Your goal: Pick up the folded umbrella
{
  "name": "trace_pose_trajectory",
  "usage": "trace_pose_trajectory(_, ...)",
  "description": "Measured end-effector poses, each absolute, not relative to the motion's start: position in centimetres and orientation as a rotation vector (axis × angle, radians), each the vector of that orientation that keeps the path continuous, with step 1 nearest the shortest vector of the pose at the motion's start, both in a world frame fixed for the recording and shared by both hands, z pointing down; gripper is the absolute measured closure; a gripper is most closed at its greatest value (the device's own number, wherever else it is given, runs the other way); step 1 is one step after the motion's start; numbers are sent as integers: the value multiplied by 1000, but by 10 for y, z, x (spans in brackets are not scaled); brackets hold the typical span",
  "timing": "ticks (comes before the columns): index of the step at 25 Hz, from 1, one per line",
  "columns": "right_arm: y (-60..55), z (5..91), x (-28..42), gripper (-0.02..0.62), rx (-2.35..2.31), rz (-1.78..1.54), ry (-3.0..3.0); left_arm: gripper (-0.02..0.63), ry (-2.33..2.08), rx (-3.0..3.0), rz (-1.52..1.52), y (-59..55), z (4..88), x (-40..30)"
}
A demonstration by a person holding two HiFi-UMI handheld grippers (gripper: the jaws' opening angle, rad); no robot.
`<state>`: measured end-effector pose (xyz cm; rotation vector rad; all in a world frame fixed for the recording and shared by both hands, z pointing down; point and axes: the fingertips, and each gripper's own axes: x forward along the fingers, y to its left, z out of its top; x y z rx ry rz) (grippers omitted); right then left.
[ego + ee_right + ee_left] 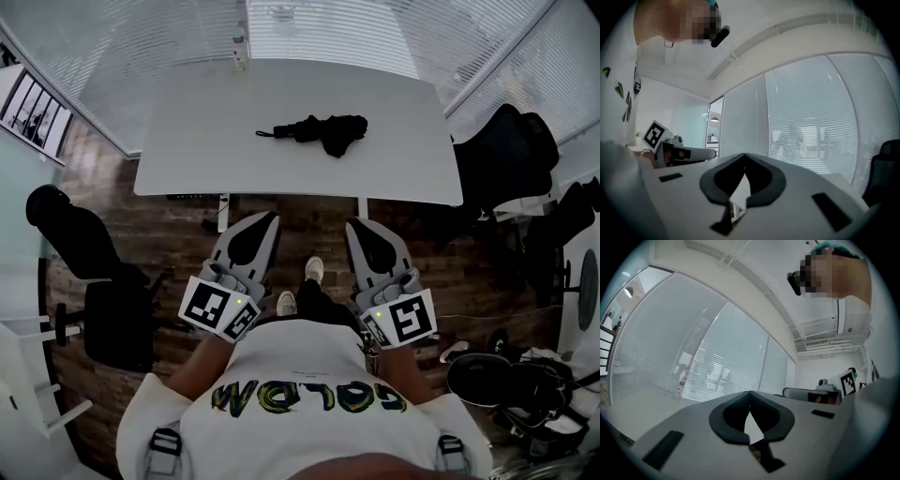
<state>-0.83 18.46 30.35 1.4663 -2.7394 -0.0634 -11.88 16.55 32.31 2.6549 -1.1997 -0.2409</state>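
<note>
**Q:** Where is the folded umbrella (314, 131)?

**A:** It lies flat on the white tabletop (187, 141), near the middle and slightly toward the far edge.

**Q:** How does its long axis run?

**A:** It runs left to right across the head view, roughly parallel to the near edge of the tabletop. The slim end points left. The bunched fabric forms the bulkier right end.

**Q:** Where does it lie from the jaws?

**A:** It lies straight ahead of both. The left gripper (265, 221) and the right gripper (357, 227) are held side by side close to the person's body, over the wooden floor (178, 234). Both are short of the tabletop's near edge and well apart from the umbrella, and both point forward toward it. The slim end lies ahead of the left gripper and the bunched end ahead of the right gripper. Neither is clearly nearer.

**Q:** What is the state of the jaws?

**A:** On the left gripper the tips meet and nothing sits between them. The right gripper shows the same: jaws fully together and empty. Neither gripper touches anything.

**Q:** What does the coming move call for?

**A:** As a judgement, the gripper that takes the umbrella must first pass the near edge and spread its jaws. A forward approach meets the umbrella broadside. The jaws would then close across its short width, not along its length.
</note>
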Motion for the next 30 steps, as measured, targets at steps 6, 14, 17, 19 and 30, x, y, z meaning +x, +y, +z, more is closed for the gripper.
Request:
trace_pose_trajectory(6,150,302,3,584,1467,-81,-2750,595,-1211,2644,-240,130,327,-108)
trace_pose_trajectory(14,62,309,37,584,1458,-67,-2762,595,-1230,2645,-229,46,330,-76)
trace_pose_trajectory(17,34,308,51,584,1455,-69,-2769,595,-1242,2644,-231,20,328,-63)
trace_pose_trajectory(19,17,306,59,584,1449,-70,-2773,595,-1248,2645,-227,3,326,-54)
trace_pose_trajectory(30,-94,306,111,584,1441,-62,-2777,595,-1255,2646,-209,-106,322,-2)
